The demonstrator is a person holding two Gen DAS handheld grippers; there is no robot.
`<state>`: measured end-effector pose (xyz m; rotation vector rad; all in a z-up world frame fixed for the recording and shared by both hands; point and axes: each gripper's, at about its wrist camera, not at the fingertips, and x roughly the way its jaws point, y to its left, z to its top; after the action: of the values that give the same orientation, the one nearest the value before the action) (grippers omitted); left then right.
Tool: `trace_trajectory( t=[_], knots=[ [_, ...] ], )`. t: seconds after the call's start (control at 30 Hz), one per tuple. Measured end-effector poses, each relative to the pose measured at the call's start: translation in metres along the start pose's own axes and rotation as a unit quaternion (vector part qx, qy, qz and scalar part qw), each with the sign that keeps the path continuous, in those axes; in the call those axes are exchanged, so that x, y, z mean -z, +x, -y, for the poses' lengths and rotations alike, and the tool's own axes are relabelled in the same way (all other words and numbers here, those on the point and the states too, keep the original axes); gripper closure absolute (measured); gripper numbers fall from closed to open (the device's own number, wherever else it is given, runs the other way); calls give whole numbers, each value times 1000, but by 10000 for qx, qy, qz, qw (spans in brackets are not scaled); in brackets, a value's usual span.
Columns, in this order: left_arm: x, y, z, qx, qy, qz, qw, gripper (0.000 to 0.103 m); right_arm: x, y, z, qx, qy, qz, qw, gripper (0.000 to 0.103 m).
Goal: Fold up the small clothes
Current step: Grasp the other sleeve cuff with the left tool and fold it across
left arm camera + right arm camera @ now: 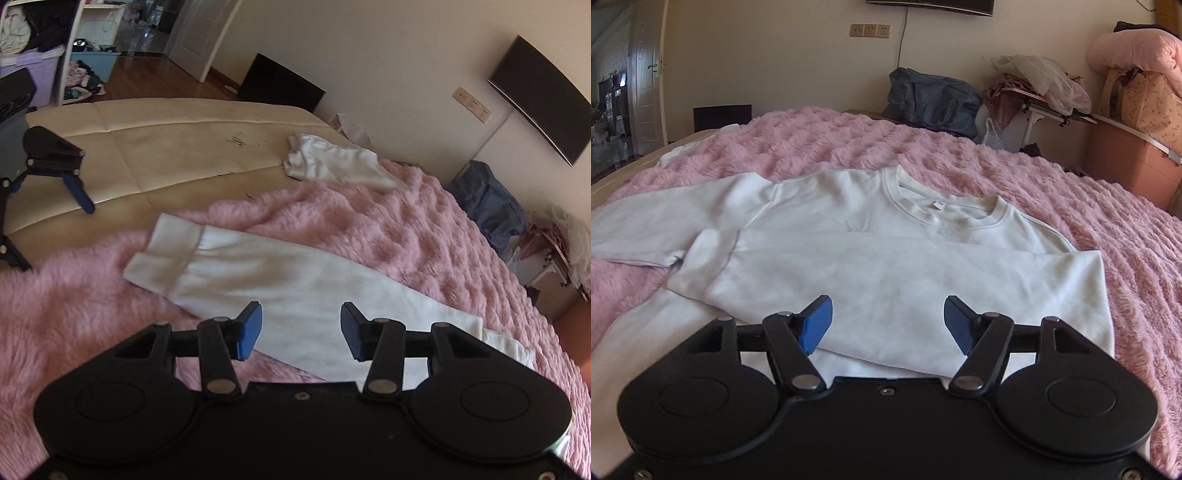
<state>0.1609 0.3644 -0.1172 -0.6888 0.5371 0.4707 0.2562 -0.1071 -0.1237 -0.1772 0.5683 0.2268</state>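
Observation:
A white long-sleeved sweatshirt [886, 266] lies on the pink fluffy blanket [1108, 221], collar [945, 210] away from me, one sleeve folded across its body. My right gripper [888, 325] is open and empty just above the folded sleeve. In the left wrist view the other sleeve [258, 273] stretches out to the left, ending in its cuff [162, 251]. My left gripper [301, 328] is open and empty above that sleeve. An open gripper with blue pads [79, 192] shows at the far left of the left wrist view.
A second white garment [332, 162] lies crumpled at the blanket's far edge on the cream mattress [147, 147]. A dark blue bag [934, 99], a cluttered side table [1034, 96] and a pink box [1134, 162] stand beyond the bed by the wall.

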Motion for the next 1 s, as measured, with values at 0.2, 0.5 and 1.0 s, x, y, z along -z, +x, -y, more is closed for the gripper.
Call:
trace_trajectory(
  t=[0.2,0.5,1.0],
  knots=[
    [-13,15,-61,-353,-572,79,9977,55,0,4,-63,-536,-358,-27,9979,35],
    [-2,52,-97,-158,-1502,-81,9885,59,0,17,-89,-618,-698,-328,9951,35],
    [-17,46,-74,234,-1176,599,9910,96,1,29,-104,-631,-808,-475,9936,35]
  ],
)
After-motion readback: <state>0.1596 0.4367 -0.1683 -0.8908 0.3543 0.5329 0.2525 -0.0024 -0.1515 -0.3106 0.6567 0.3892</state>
